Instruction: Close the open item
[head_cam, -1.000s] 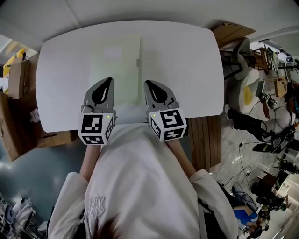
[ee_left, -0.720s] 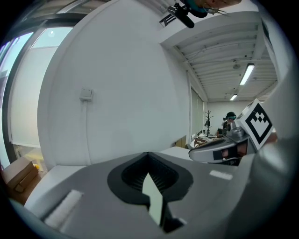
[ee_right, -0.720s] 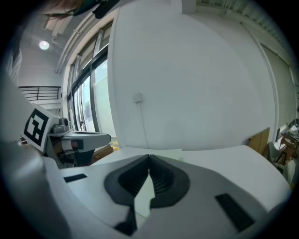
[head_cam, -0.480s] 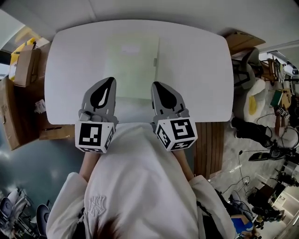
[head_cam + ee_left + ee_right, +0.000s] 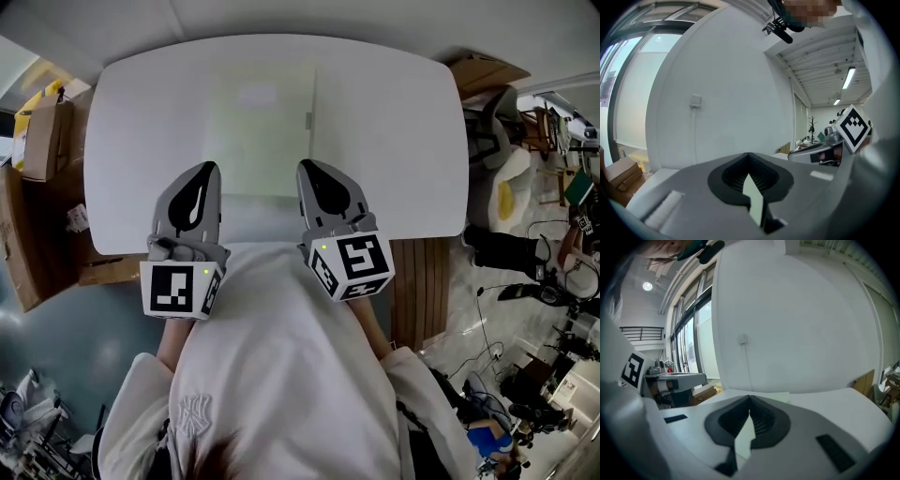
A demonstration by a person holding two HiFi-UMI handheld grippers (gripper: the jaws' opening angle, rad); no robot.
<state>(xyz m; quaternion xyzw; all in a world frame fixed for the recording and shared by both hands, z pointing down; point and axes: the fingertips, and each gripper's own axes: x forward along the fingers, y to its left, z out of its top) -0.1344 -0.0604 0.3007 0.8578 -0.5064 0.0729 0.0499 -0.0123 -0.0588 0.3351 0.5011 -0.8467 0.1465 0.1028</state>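
Obs., standing beside the table (image 5: 394,141):

- Left gripper (image 5: 211,167): jaws pressed together, nothing between them. Its own view shows the two tips meeting, with only the far wall beyond.
- Right gripper (image 5: 303,164): jaws likewise pressed together and empty. Its own view shows them meeting over the white tabletop.
- Task's thing: a pale greenish folder (image 5: 262,136) lies flat on the middle of the table, ahead of both grippers. A small catch (image 5: 307,120) sits on its right edge. From the head view it reads as one flat sheet, with no leaf standing up or folded out. A corner of it shows just past the right jaw tips in the right gripper view (image 5: 780,393).

Change over the last second:
- Both grippers are now drawn back toward the person's body and lifted a little. Their marker cubes sit lower in the head view than a second ago.
- Neither touches the folder, though the tips overlap its near edge in the picture.
- The folder itself looks unmoved on the table. Its apparent shift comes from the head camera turning.

Judgement: the closing looks done, and this is a retreat rather than an approach. I cannot tell from here whether the catch is actually fastened; worth a check before calling it finished
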